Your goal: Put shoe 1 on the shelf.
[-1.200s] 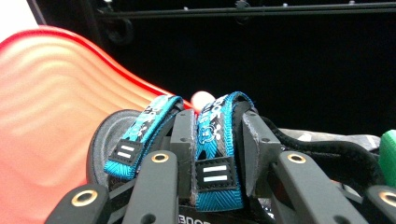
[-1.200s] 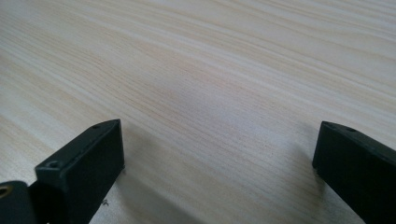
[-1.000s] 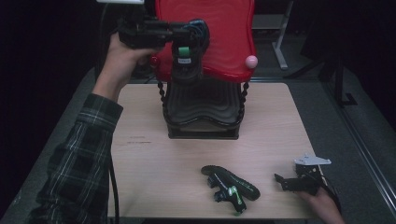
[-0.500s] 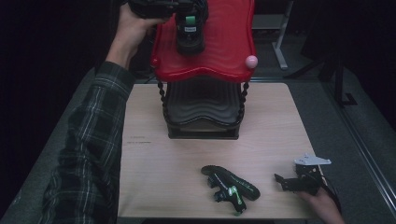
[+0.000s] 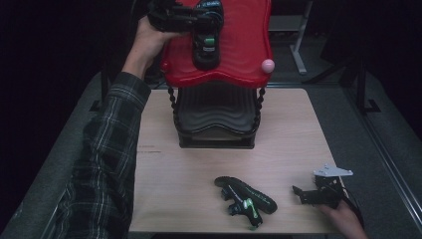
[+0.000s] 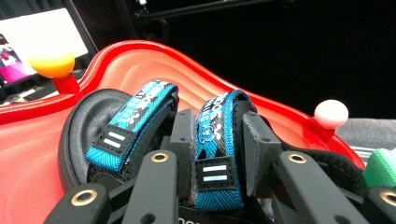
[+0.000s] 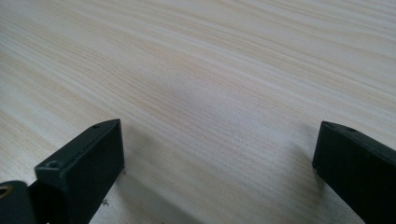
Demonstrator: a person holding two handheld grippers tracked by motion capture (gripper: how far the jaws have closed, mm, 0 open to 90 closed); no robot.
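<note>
My left gripper [image 5: 200, 22] is up at the back, over the red top tray [image 5: 219, 79] of a shoe rack. It is shut on a black sandal [image 5: 206, 45] with blue straps. In the left gripper view the pads [image 6: 183, 149] pinch one blue strap [image 6: 215, 154], and the sandal's sole lies against the red tray [image 6: 28, 154]. A second black sandal [image 5: 246, 198] with green trim lies on the table near the front. Beside it my right gripper [image 5: 300, 193] rests low on the wood at the front right, open, with bare table between its jaws [image 7: 217, 154].
The rack has a black lower shelf [image 5: 214, 119] under the red tray, with a pink knob [image 5: 267, 65] at the tray's right corner and an orange one [image 6: 50, 60] at another. The light wooden table [image 5: 288, 129] has dark floor around it.
The left hand has carried the sandal to the right and farther back, from the rack's left front corner to over the red tray. The right gripper and the other sandal have not moved.
</note>
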